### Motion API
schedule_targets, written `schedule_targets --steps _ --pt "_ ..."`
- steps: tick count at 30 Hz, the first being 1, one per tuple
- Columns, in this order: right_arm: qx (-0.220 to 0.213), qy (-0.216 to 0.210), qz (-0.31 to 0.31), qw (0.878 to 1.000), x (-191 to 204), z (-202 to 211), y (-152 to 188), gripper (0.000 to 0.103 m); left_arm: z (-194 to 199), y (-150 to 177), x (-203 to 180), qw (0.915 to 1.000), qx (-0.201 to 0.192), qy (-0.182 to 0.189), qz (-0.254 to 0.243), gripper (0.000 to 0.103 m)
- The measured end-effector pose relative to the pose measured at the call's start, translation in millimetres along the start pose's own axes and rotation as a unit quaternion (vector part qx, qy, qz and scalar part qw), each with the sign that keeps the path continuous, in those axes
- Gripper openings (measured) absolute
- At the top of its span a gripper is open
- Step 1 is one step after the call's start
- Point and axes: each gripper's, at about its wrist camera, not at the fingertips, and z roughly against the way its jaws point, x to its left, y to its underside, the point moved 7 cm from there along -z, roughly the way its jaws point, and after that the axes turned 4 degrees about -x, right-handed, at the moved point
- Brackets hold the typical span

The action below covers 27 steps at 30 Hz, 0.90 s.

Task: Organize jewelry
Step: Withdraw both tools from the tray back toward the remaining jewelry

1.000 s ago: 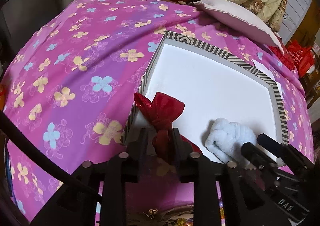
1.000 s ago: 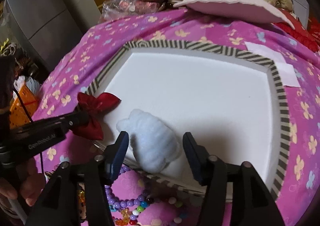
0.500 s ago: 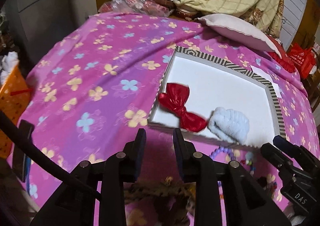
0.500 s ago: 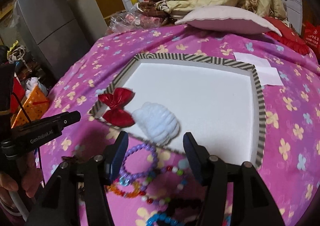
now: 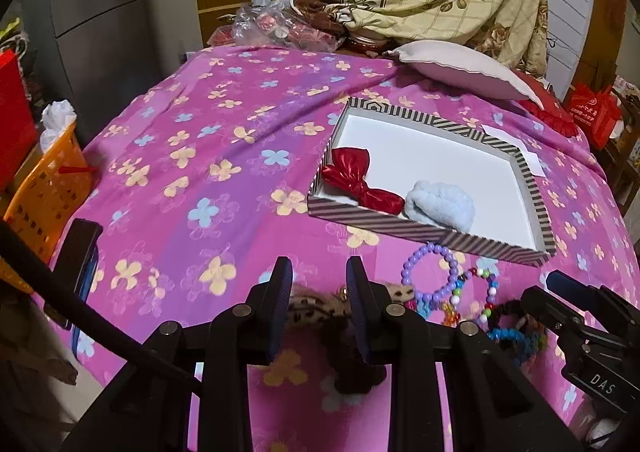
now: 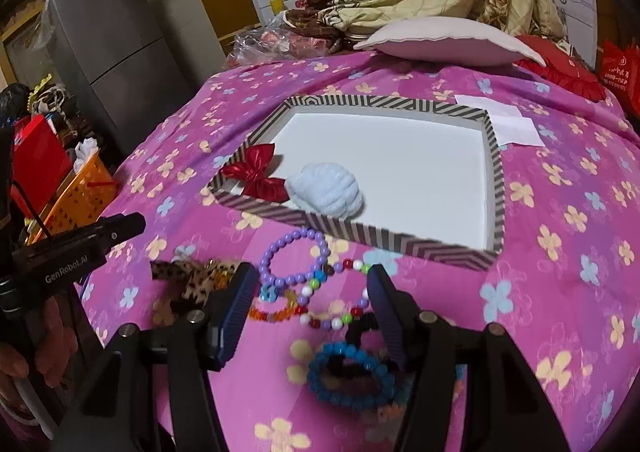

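Hiding leopard-print bow (image 5: 320,306) behind left claw (image 5: 318,276), blue bracelet (image 6: 352,376) blurred

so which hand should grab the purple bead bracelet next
Probably the right. The purple bracelet lies just ahead of the open right gripper, between its fingers in that view. The left gripper is lined up over the leopard-print bow instead.

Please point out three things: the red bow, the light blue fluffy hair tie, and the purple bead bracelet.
red bow (image 5: 362,182): left wrist view, on its centre knot.
light blue fluffy hair tie (image 6: 326,190): right wrist view, on its middle.
purple bead bracelet (image 6: 267,255): right wrist view, on its left beads.
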Motion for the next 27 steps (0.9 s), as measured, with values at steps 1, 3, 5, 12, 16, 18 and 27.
schedule_targets --steps 1,3,5,12,16,18,27 --pt "0.0 -0.001 0.001 1.0 1 3 3 0.062 2 3 0 1.0 0.0 0.001 0.0 0.049" --pt "0.002 -0.003 0.001 1.0 3 6 8 0.064 5 9 -2 1.0 0.005 0.003 -0.001 0.049" --pt "0.004 -0.003 0.001 1.0 3 8 12 0.065 7 14 -1 1.0 0.007 0.004 -0.002 0.049" --pt "0.005 -0.006 0.007 1.0 9 17 21 0.067 17 26 4 1.0 0.009 -0.001 -0.001 0.049" --pt "0.006 -0.009 0.012 1.0 14 21 24 0.068 20 31 8 0.9999 0.012 0.002 0.008 0.049" --pt "0.006 -0.009 0.018 1.0 17 23 25 0.068 22 32 9 0.9998 0.013 0.003 0.011 0.049" --pt "0.008 -0.007 0.023 1.0 19 27 28 0.071 26 38 11 0.9998 0.017 0.003 0.014 0.049"
